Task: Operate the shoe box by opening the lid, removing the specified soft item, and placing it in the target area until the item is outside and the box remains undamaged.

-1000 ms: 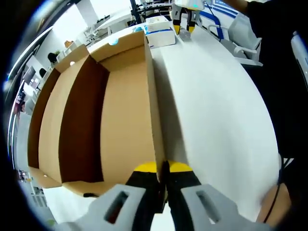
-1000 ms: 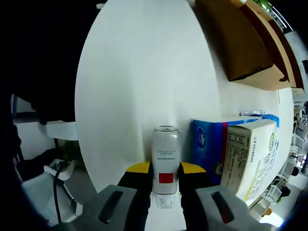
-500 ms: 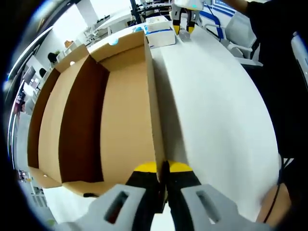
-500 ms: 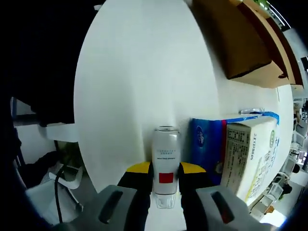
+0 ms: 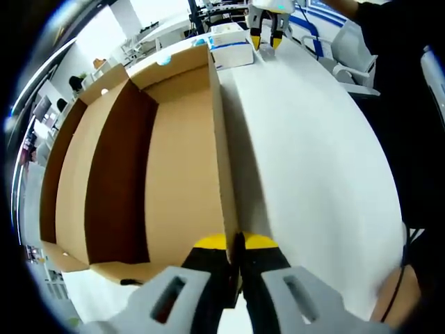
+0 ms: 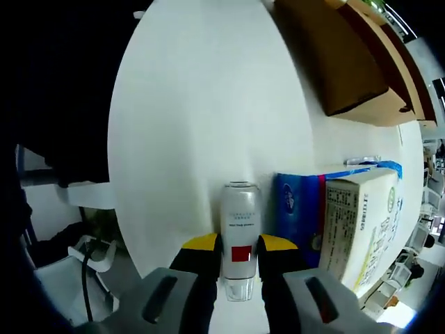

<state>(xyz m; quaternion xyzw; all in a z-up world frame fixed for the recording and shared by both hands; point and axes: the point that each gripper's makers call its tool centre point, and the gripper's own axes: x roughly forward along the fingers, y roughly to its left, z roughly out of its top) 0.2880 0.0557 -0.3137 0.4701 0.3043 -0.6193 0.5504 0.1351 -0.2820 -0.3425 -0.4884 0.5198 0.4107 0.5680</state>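
Both views are bright, lit evenly from overhead. The white table (image 6: 201, 111) glares, nearly washed out. The box (image 5: 153, 174) holds deep shadow along its inner wall. Fisheye bending curves straight edges, strongest toward the margins. The far background is overexposed and soft; nearby surfaces look sharp.

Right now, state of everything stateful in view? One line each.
Box: open, inside looks empty.
Lid: raised, edge pinched by the left gripper.
Left gripper: shut on the lid.
Right gripper: shut on the can.
Can: lying on the table, beside the tissue pack.
Tissue pack: out of the box, on the table.
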